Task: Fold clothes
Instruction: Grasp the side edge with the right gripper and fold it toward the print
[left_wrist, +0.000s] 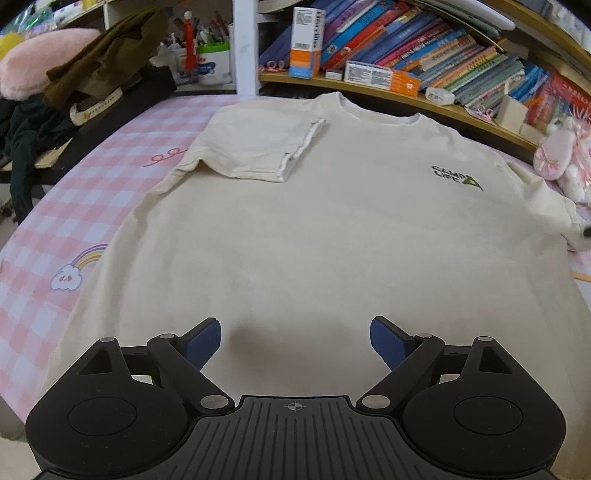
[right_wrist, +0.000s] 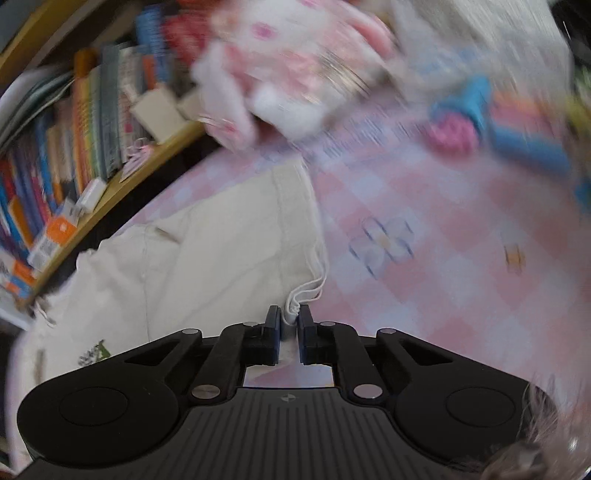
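You are holding your left gripper (left_wrist: 295, 341) over the lower part of the cream T-shirt (left_wrist: 314, 229), with its blue-padded fingers (left_wrist: 205, 341) standing wide apart and gripping nothing. The T-shirt is lying flat, front side up, on the pink checked bed sheet (left_wrist: 40, 236), with one sleeve (left_wrist: 258, 147) already lying folded over the chest. Your right gripper (right_wrist: 288, 325) is pinching the hem of the other sleeve (right_wrist: 236, 236), and this view is blurred.
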